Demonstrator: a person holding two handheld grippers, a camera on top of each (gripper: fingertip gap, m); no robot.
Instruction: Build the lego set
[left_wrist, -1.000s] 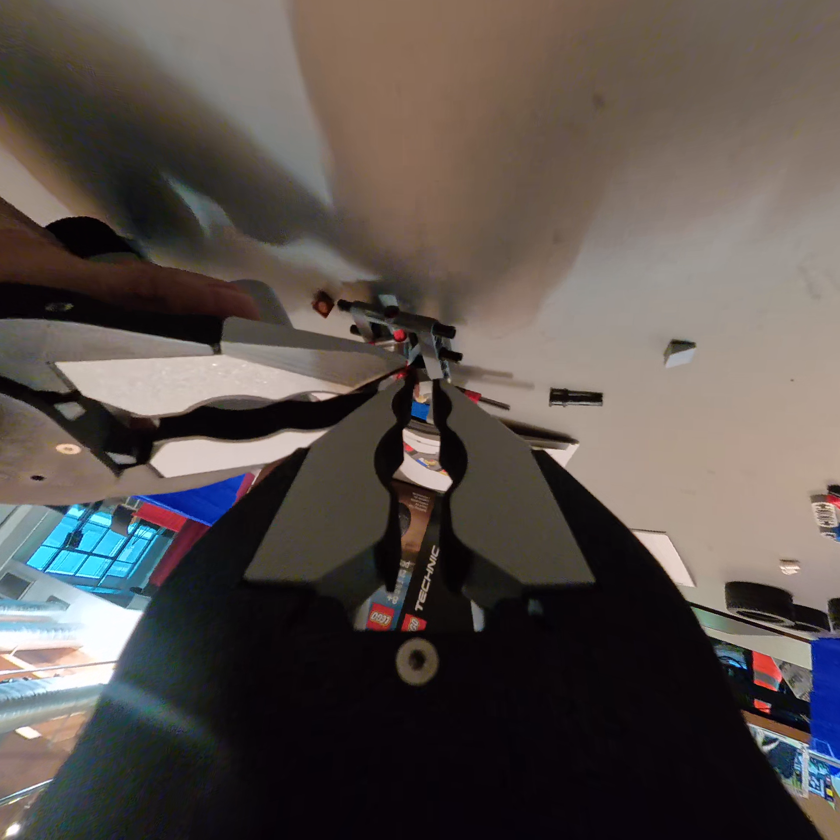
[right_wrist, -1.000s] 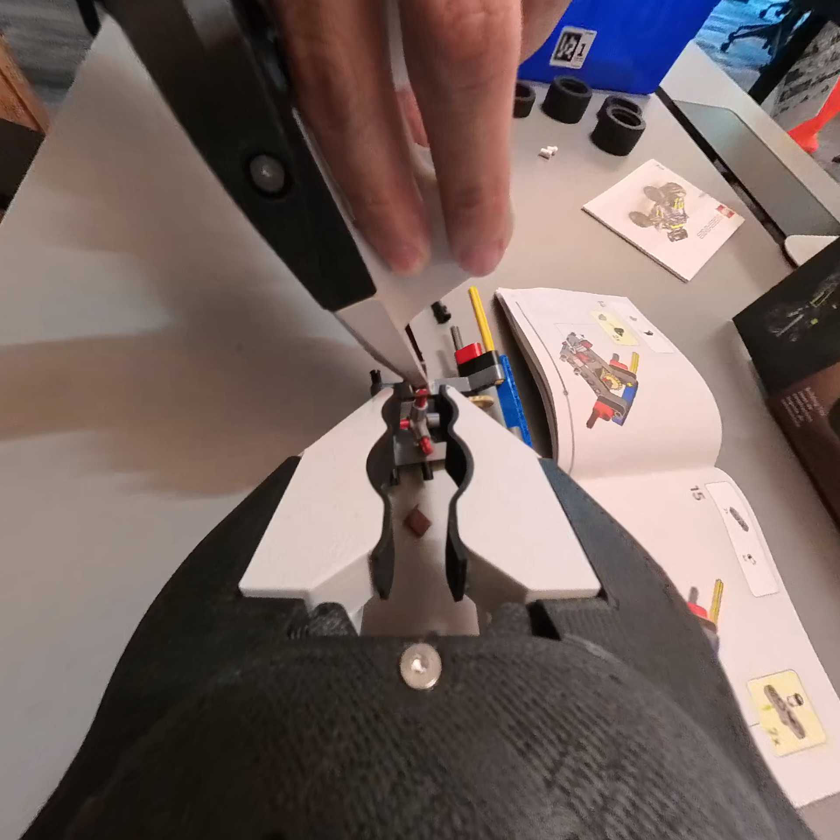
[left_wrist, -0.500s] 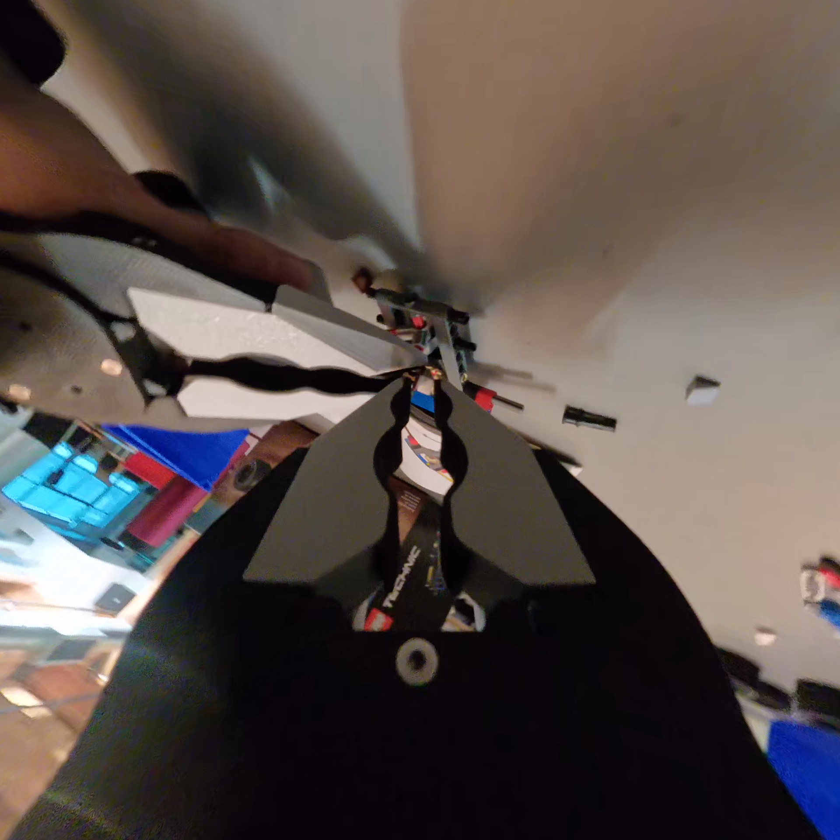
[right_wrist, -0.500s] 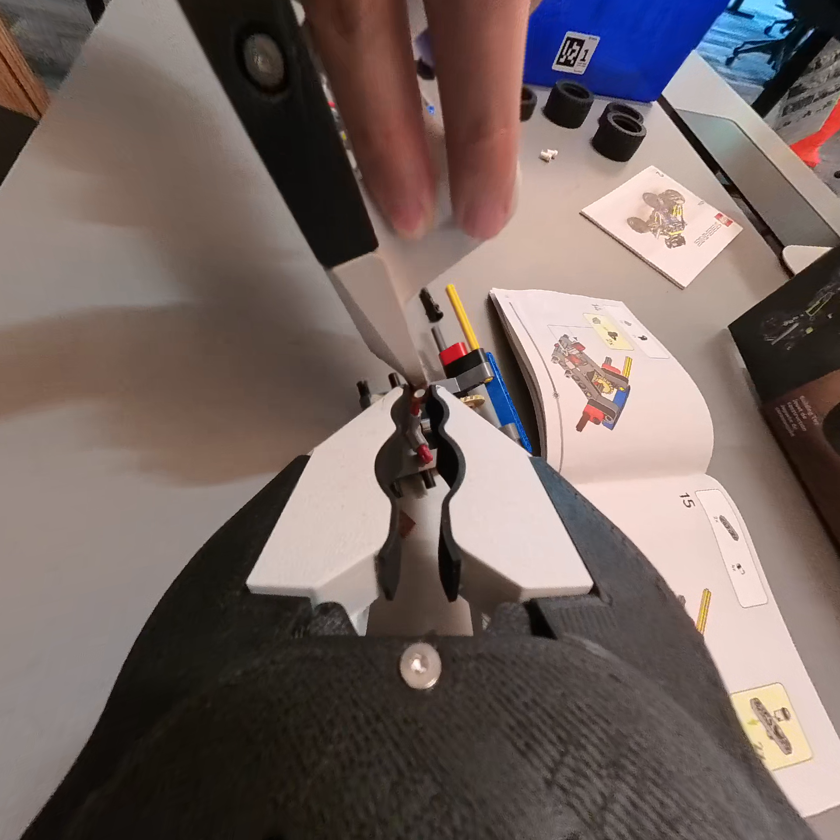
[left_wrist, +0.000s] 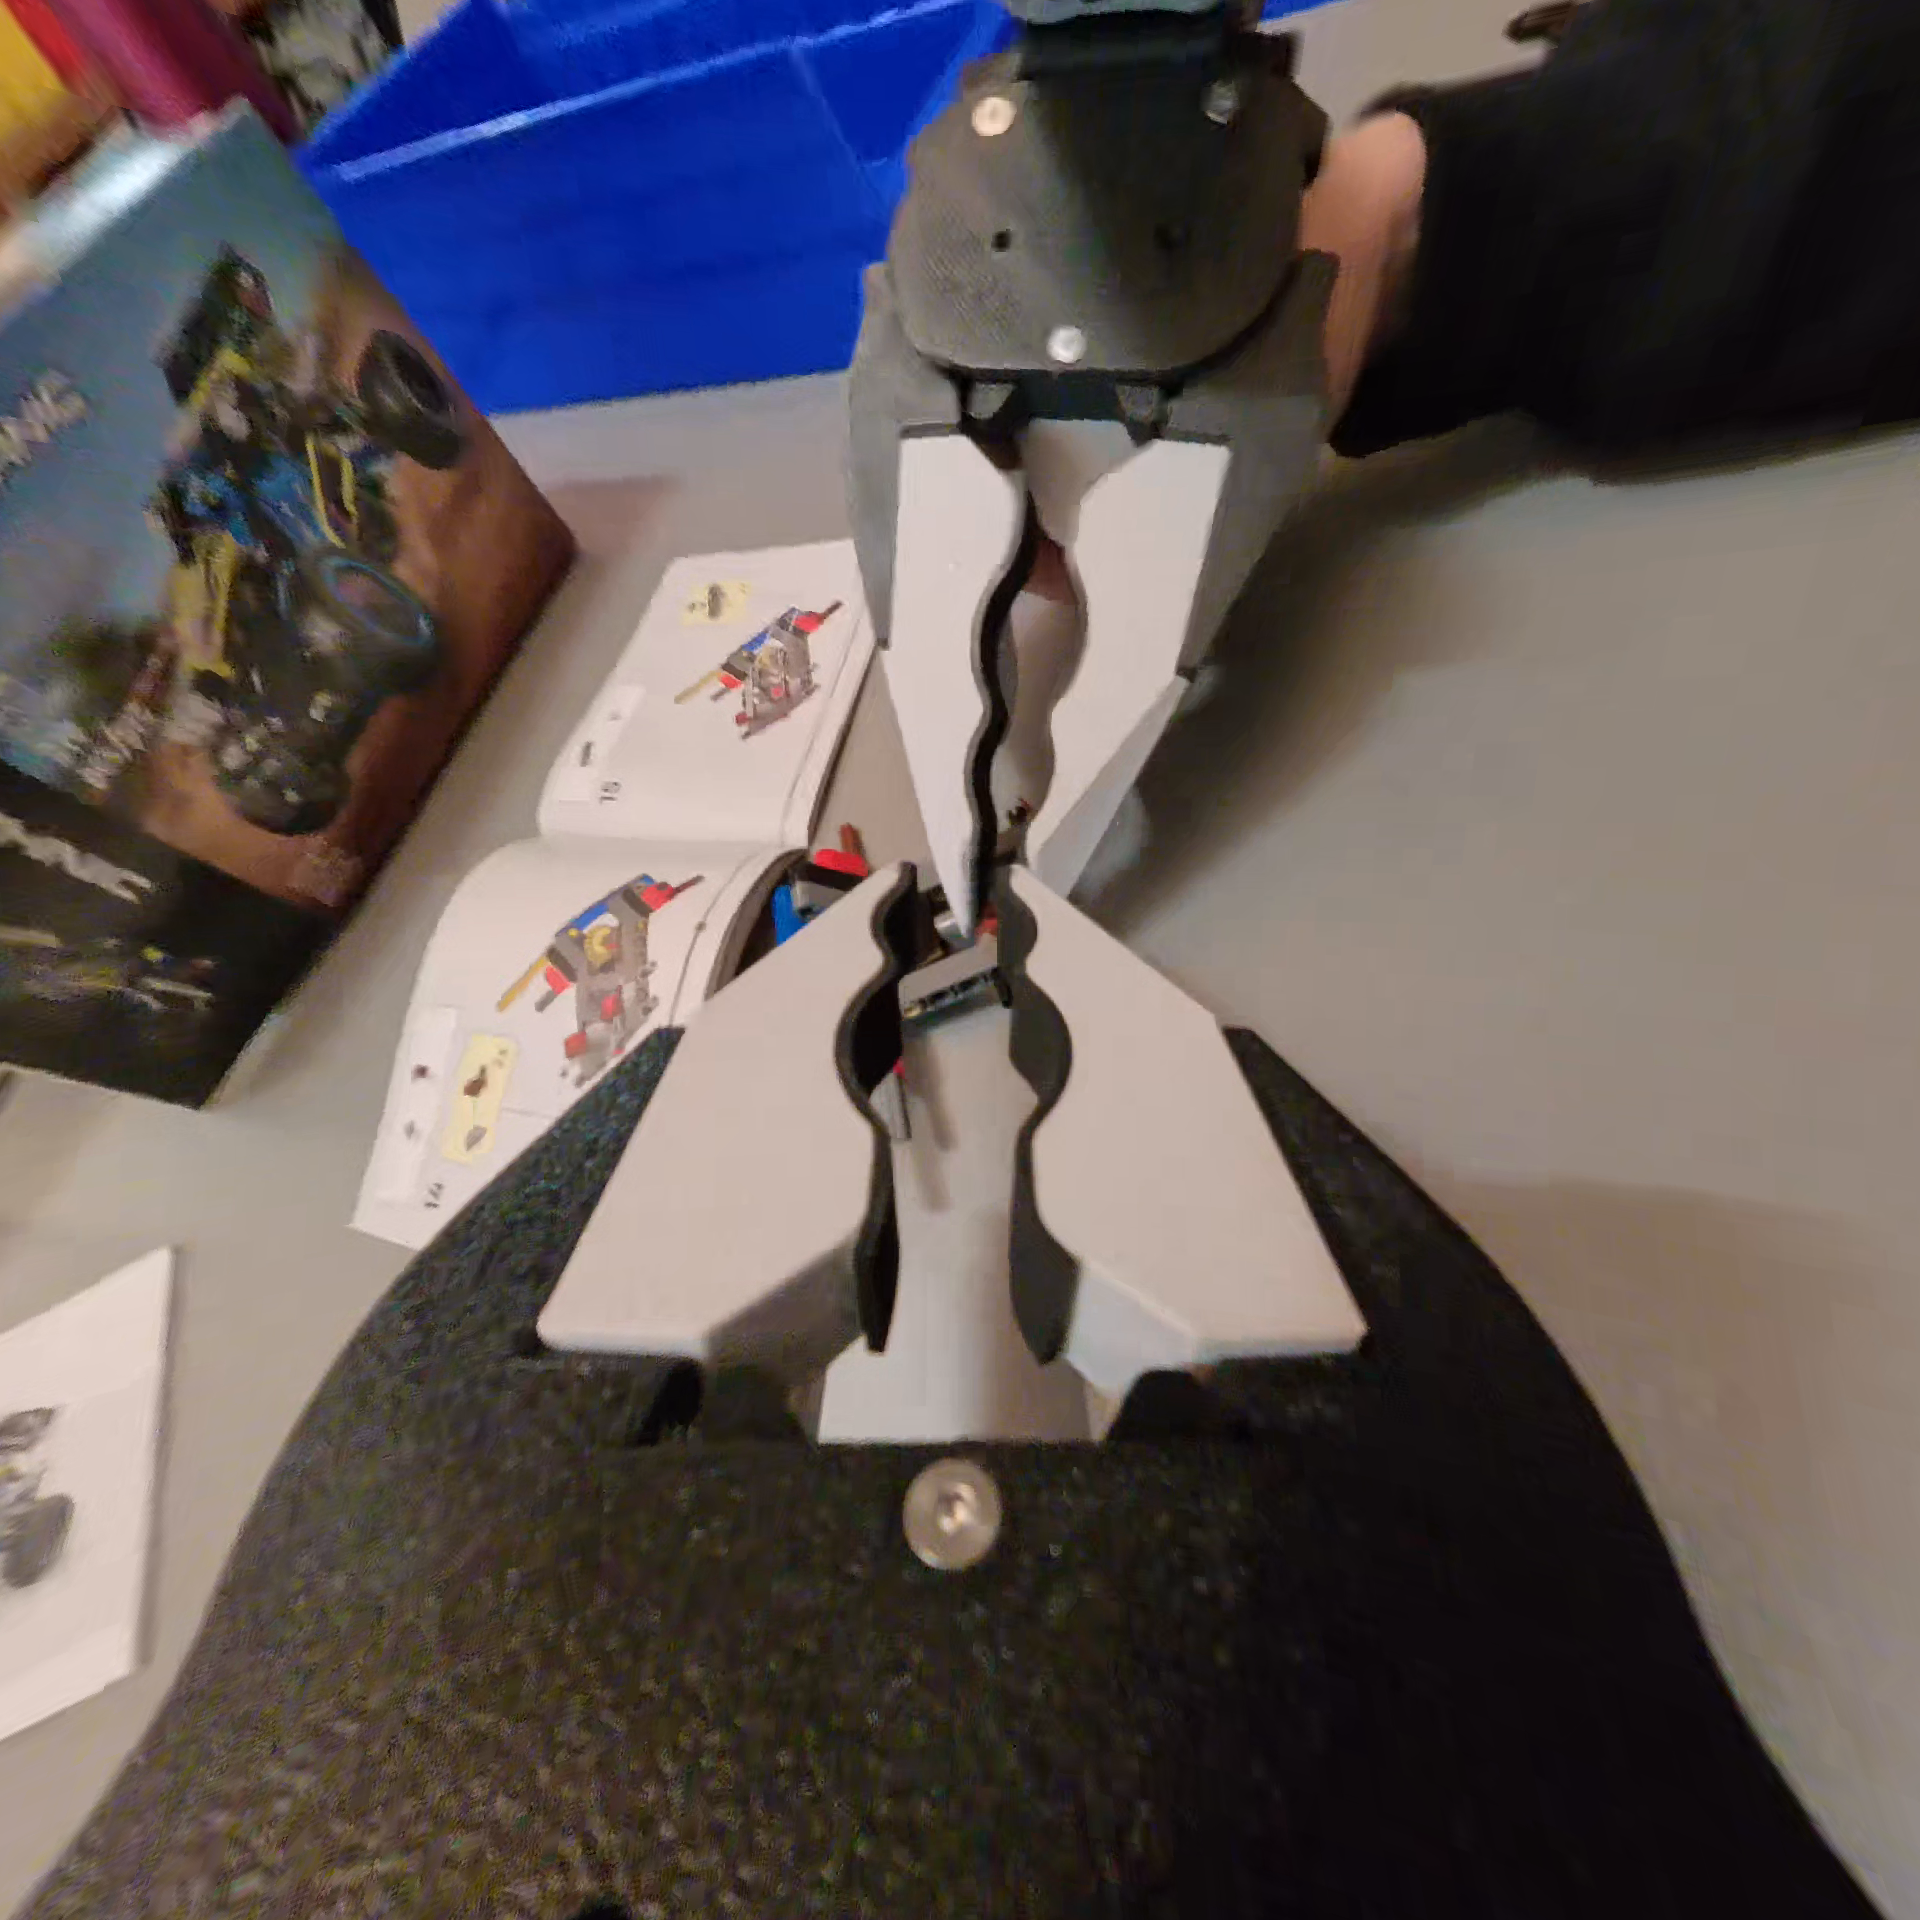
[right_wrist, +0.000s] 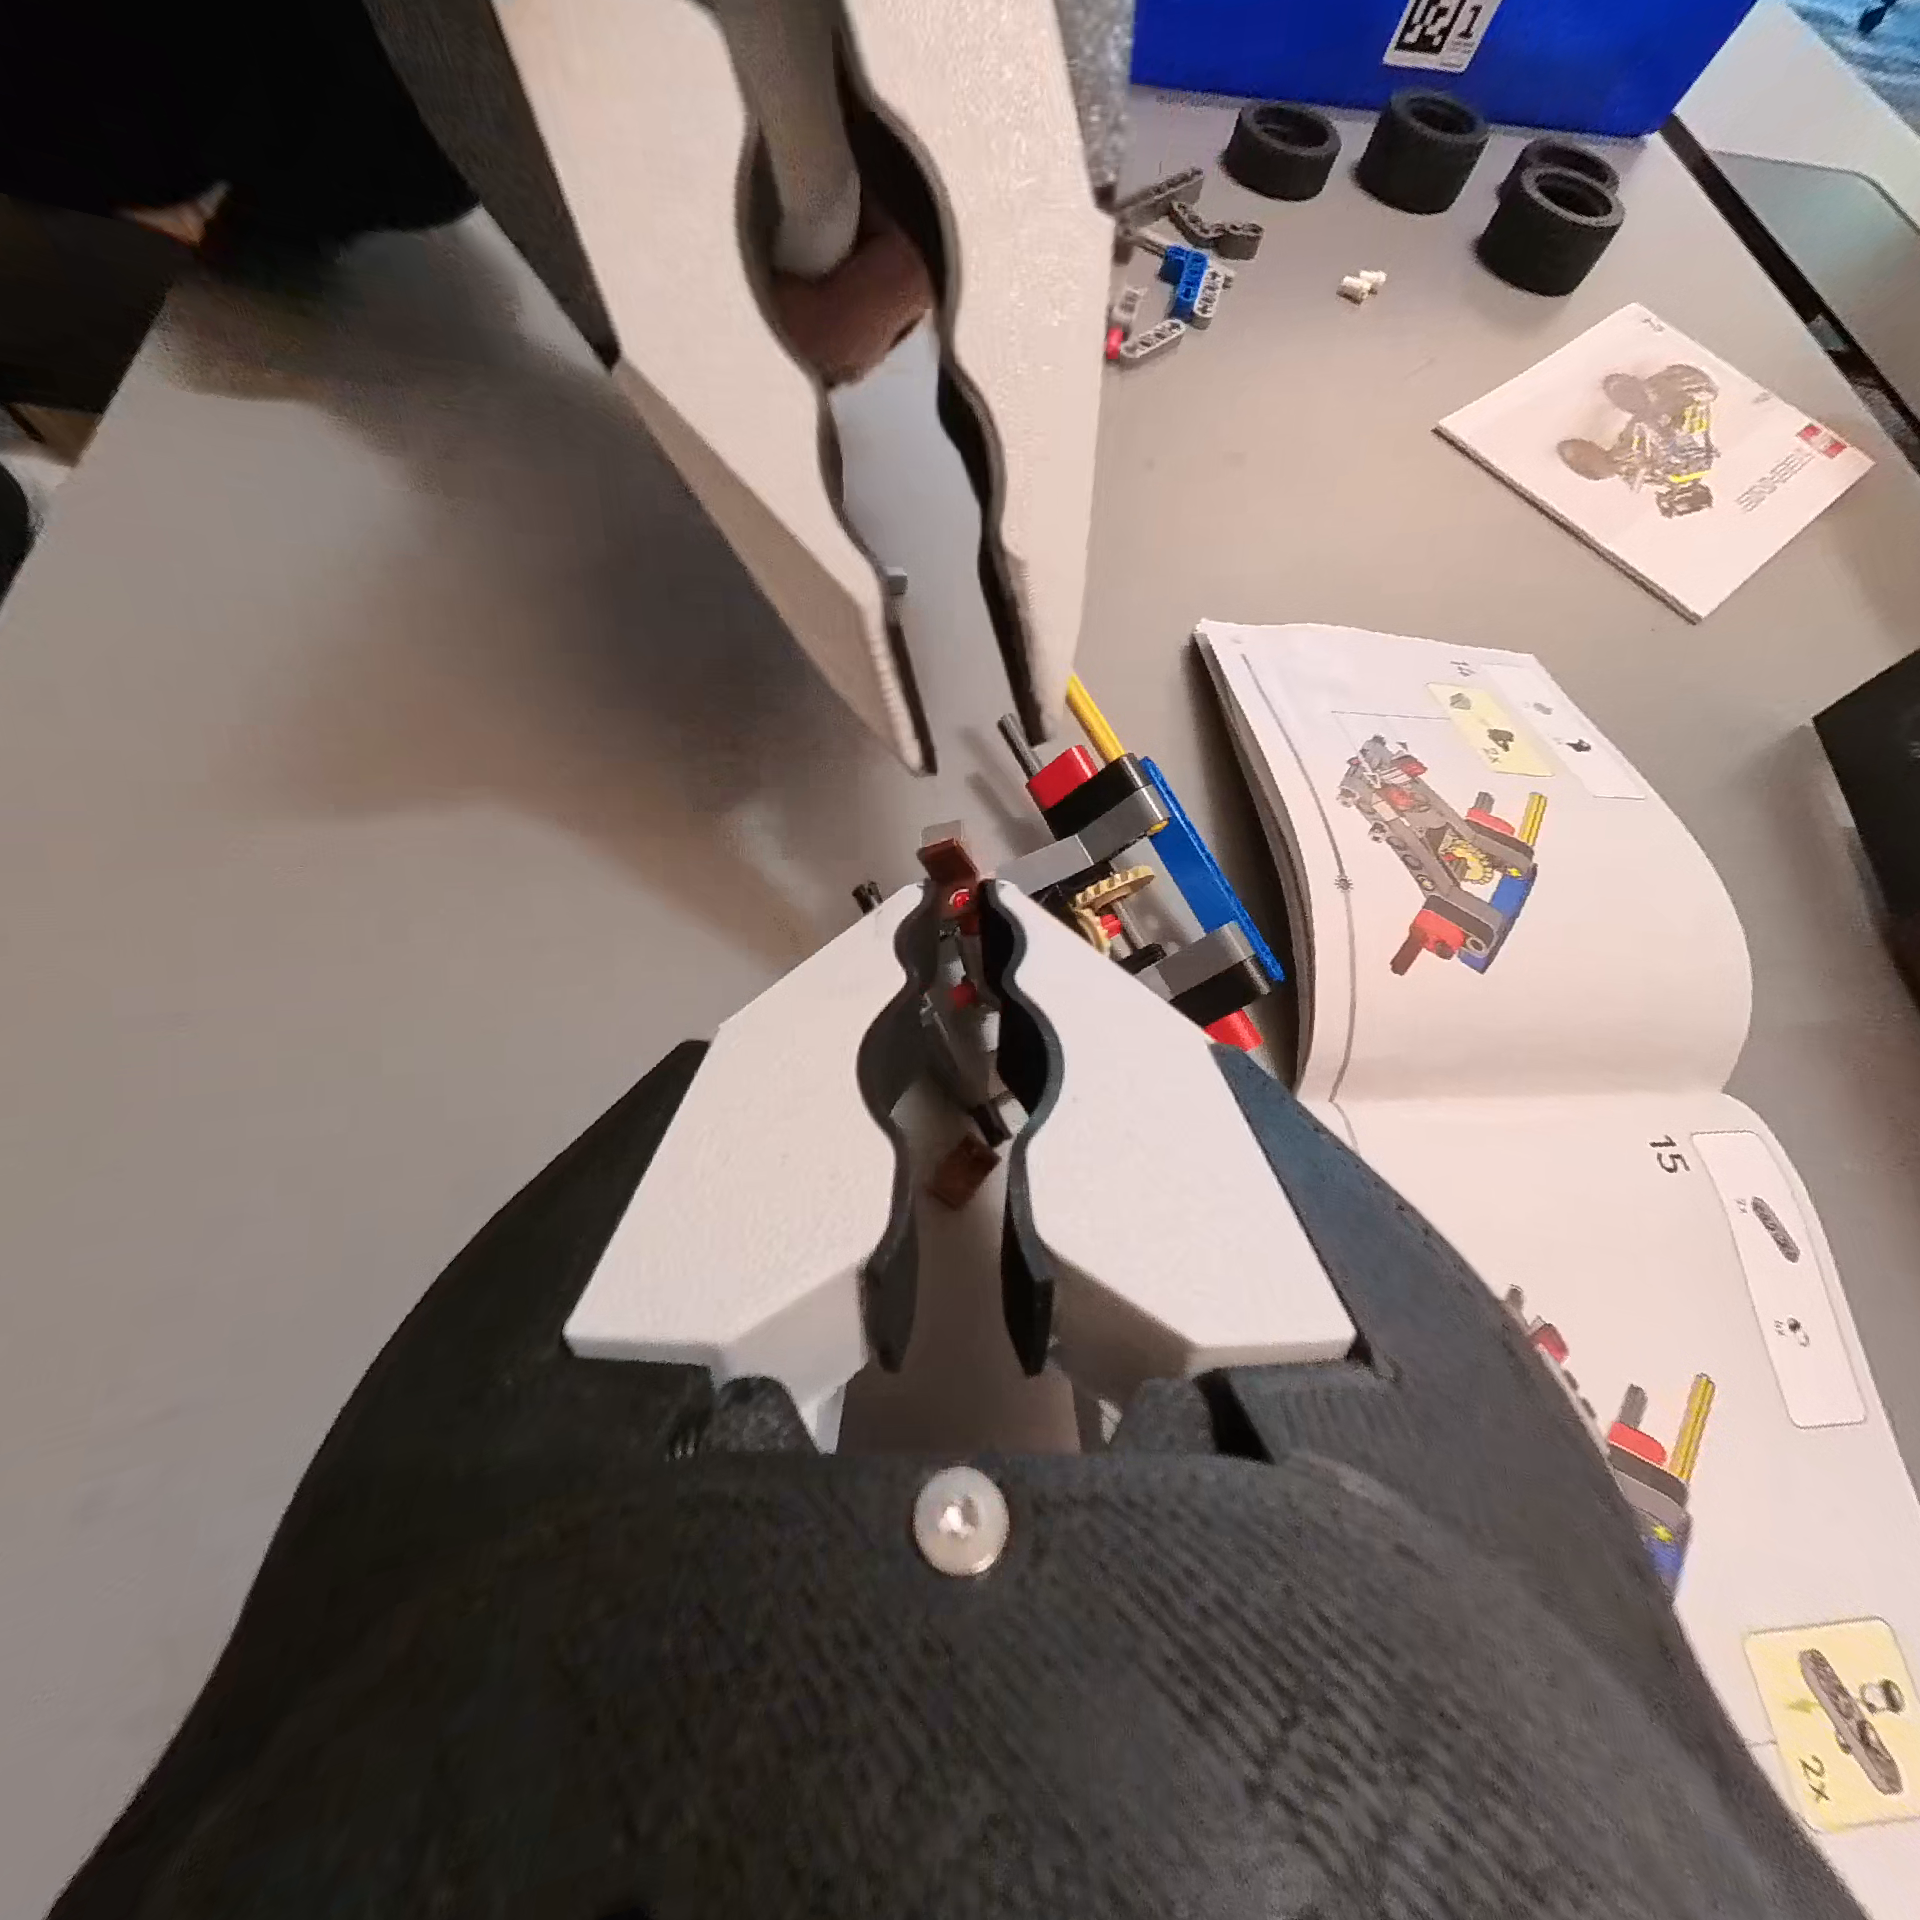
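Note:
My right gripper (right_wrist: 958, 896) is shut on a small grey lego assembly (right_wrist: 961, 997) with red pins, held just above the table. A brown piece (right_wrist: 943, 860) sits at the assembly's top end. My left gripper (left_wrist: 958, 883) is open and empty, and in the right wrist view (right_wrist: 982, 740) it hangs above and behind the assembly. In the left wrist view the right gripper (left_wrist: 966, 920) points down between my left fingers, with the grey assembly (left_wrist: 951, 987) under its tips. The larger build (right_wrist: 1132, 883), blue, grey, black and red with a tan gear, lies beside the open instruction booklet (right_wrist: 1507, 883).
A loose brown piece (right_wrist: 961, 1169) lies on the grey table (right_wrist: 312, 727). Black tyres (right_wrist: 1423, 135), loose beams (right_wrist: 1174, 260) and a blue bin (right_wrist: 1455, 42) are at the back. A small leaflet (right_wrist: 1652, 468) lies at the right. The set's box (left_wrist: 208, 520) stands left of the booklet (left_wrist: 675, 935).
My left gripper has opened and drawn back from the small assembly, and its view has swung round to upright. My right gripper still holds the assembly in about the same place.

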